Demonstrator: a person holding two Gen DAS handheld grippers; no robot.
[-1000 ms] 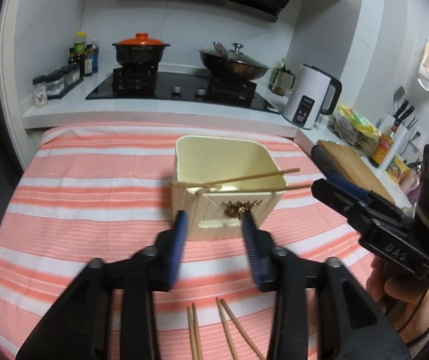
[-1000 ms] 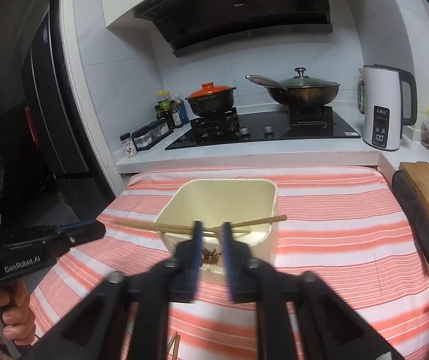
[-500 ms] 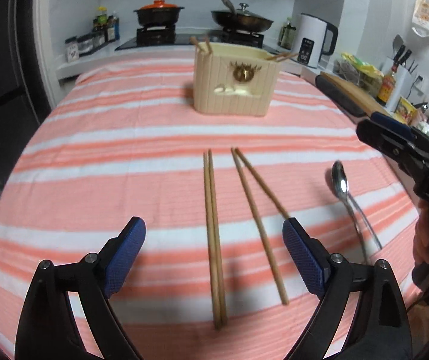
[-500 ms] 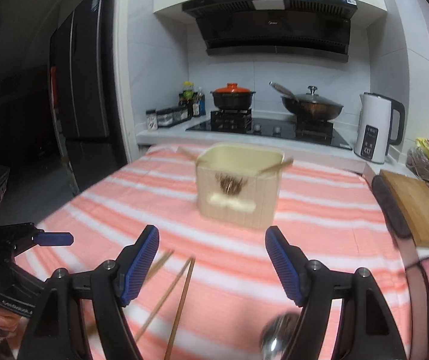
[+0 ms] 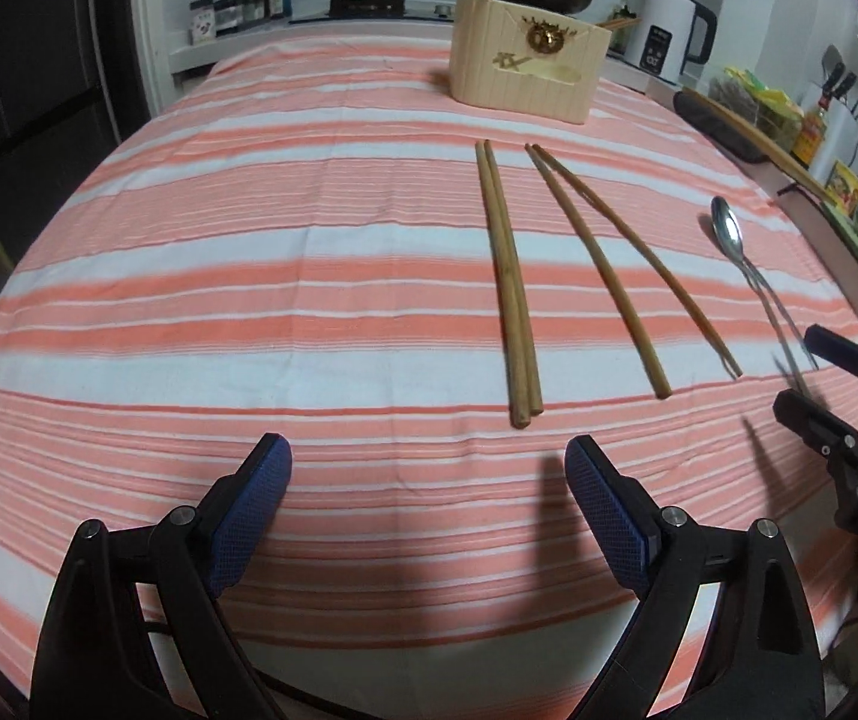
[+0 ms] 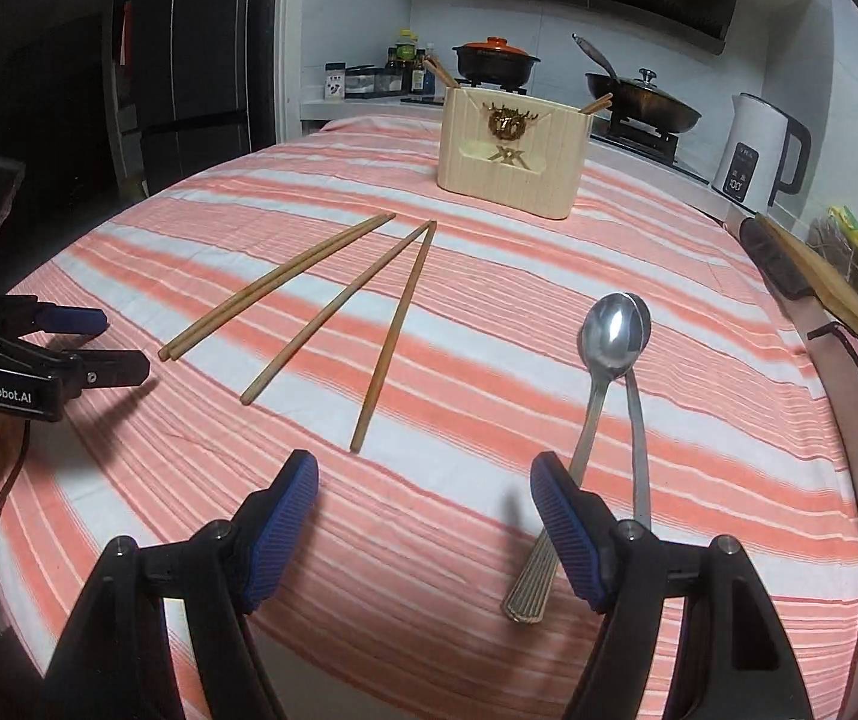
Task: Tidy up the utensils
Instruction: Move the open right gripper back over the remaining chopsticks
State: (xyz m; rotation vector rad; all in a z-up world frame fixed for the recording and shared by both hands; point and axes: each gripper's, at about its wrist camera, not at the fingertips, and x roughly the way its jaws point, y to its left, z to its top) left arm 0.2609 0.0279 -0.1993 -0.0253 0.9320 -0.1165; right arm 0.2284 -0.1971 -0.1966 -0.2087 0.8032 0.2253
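Observation:
A cream utensil holder stands at the far side of the striped cloth with chopsticks sticking out of it. One chopstick pair lies together; a second pair lies splayed to its right. Two metal spoons lie at the right. My left gripper is open and empty, just short of the near ends of the first pair. My right gripper is open and empty, between the splayed pair and the spoon handles.
Behind the table is a stove with an orange-lidded pot and a wok, a white kettle and spice jars. A wooden cutting board lies at the right edge. A dark fridge stands left.
Both grippers pulled back from the holder to the near edge of the table and opened wide. The chopsticks and spoons on the cloth came into view.

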